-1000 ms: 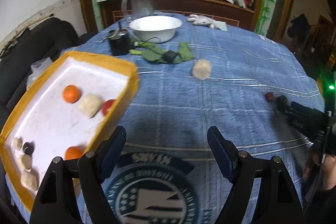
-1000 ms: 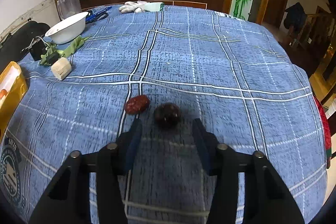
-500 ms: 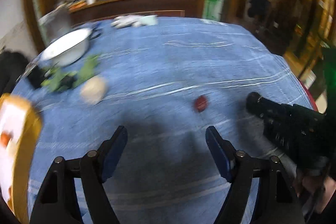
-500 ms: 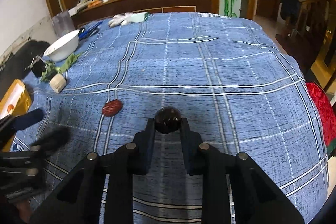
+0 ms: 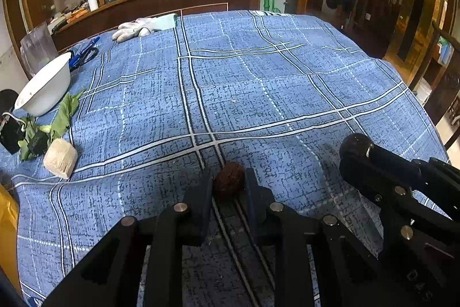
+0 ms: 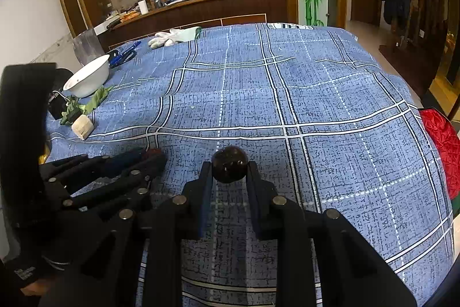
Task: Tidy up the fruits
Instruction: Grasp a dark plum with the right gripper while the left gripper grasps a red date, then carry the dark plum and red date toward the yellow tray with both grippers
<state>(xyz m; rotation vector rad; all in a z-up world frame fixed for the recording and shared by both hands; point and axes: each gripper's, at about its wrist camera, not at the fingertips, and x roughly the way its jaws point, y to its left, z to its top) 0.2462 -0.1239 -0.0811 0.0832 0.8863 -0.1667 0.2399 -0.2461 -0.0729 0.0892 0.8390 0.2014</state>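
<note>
Nearest in each wrist view, a gripper had its jaws clamped on a small fruit. The left gripper pinched a reddish-brown wrinkled fruit just at its fingertips, low over the blue plaid tablecloth. The right gripper held a dark round fruit the same way, close beside the left one.

Both holds looked shallow, at the very ends of the jaws. I judged that a quick swing toward the tray could let a round fruit roll out and run off the table's edge. With the two tools so close together, they might also knock each other as they turn.

Farther left lay a pale tan block, then green leaves and a white bowl. White gloves lay at the far edge.

Half a second before, the left jaws were wide apart with the red fruit lying ahead on the cloth; now they had closed on it. The right gripper's hold was unchanged.
</note>
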